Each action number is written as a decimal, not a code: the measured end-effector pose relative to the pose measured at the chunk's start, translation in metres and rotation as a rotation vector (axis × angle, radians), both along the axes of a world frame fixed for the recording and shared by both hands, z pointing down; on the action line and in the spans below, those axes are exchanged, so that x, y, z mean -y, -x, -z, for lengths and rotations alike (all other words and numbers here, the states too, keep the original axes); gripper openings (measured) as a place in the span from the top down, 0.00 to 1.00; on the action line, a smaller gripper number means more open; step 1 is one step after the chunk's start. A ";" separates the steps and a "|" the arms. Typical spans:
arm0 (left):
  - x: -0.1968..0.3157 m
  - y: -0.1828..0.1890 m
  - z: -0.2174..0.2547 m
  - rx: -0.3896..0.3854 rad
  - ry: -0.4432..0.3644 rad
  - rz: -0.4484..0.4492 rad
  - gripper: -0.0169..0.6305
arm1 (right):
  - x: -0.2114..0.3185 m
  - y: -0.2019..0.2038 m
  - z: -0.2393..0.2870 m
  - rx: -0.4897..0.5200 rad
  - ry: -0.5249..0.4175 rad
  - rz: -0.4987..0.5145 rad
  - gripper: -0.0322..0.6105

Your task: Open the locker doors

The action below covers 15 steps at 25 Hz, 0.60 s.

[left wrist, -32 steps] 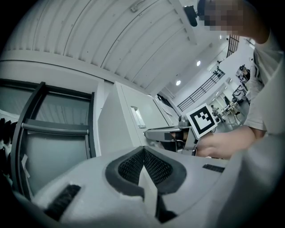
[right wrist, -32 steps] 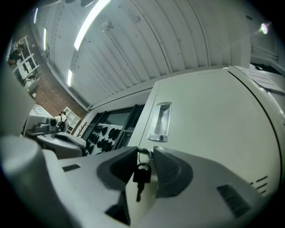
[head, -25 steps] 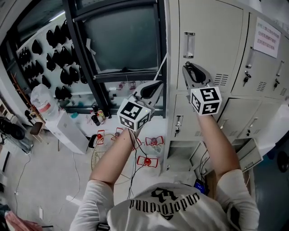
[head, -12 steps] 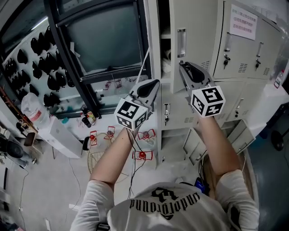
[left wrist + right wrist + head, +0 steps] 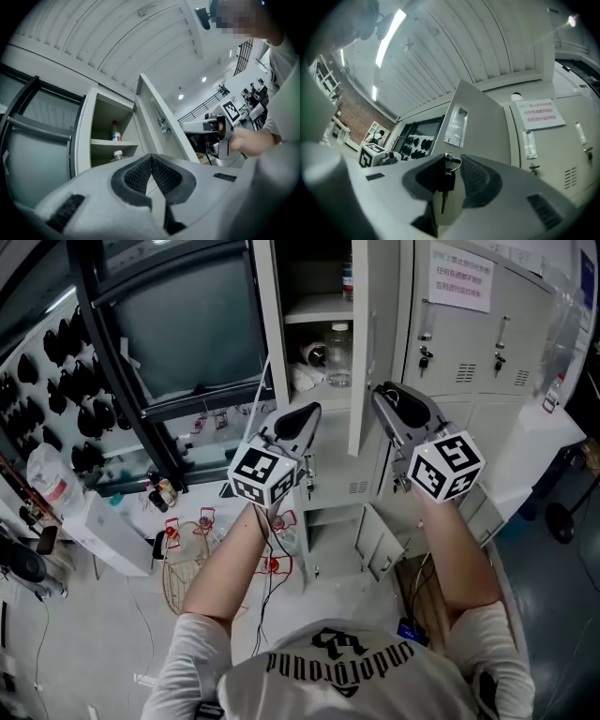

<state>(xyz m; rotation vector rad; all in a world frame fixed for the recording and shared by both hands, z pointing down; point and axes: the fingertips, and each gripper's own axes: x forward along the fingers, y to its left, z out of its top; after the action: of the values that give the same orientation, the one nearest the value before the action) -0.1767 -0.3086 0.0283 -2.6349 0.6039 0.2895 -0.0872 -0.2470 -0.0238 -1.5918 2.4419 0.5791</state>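
Observation:
The upper left locker stands open, its grey door [image 5: 380,315] swung out toward me and seen nearly edge-on. My right gripper [image 5: 382,392] holds that door at its free edge. In the right gripper view the door [image 5: 478,126] runs between the jaws [image 5: 449,161] with a key [image 5: 445,183] hanging from its lock; the jaws are opening slightly. My left gripper [image 5: 309,411] hovers left of the door, shut and empty, facing the open compartment [image 5: 112,122]. Its pads meet at the tip [image 5: 151,157]. Bottles [image 5: 339,352] stand inside under a shelf [image 5: 319,307].
Closed lockers with a paper notice [image 5: 459,277] stand to the right. A low locker door [image 5: 380,542] hangs ajar near my legs. A dark metal frame [image 5: 103,343] rises at the left. Cables, red clips [image 5: 272,563] and a wire basket [image 5: 183,563] lie on the floor.
The upper left locker door has swung from closed to wide open, showing the shelf and bottles. My right gripper stayed on its edge and came back with it; the left gripper kept alongside.

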 end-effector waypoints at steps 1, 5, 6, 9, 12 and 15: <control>-0.002 -0.008 0.000 -0.001 0.001 0.000 0.96 | -0.006 -0.008 0.000 0.002 0.001 0.008 0.78; -0.009 -0.046 -0.002 0.003 0.004 0.012 0.96 | -0.025 -0.044 0.002 0.001 0.000 0.042 0.77; -0.011 -0.057 -0.002 0.005 0.003 0.016 0.96 | -0.029 -0.055 0.002 0.002 0.000 0.048 0.77; -0.021 -0.087 -0.002 0.011 -0.004 0.025 0.96 | -0.038 -0.088 0.001 0.004 -0.001 0.057 0.76; -0.029 -0.111 -0.004 0.013 -0.014 0.036 0.96 | -0.040 -0.121 0.000 -0.003 0.000 0.066 0.77; -0.036 -0.130 -0.006 0.013 -0.014 0.063 0.96 | -0.040 -0.146 -0.001 -0.003 0.007 0.101 0.76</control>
<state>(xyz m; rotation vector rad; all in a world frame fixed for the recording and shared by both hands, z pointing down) -0.0465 -0.2727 0.0343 -2.5974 0.6762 0.2565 0.0589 -0.2069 -0.0228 -1.4610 2.5117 0.5566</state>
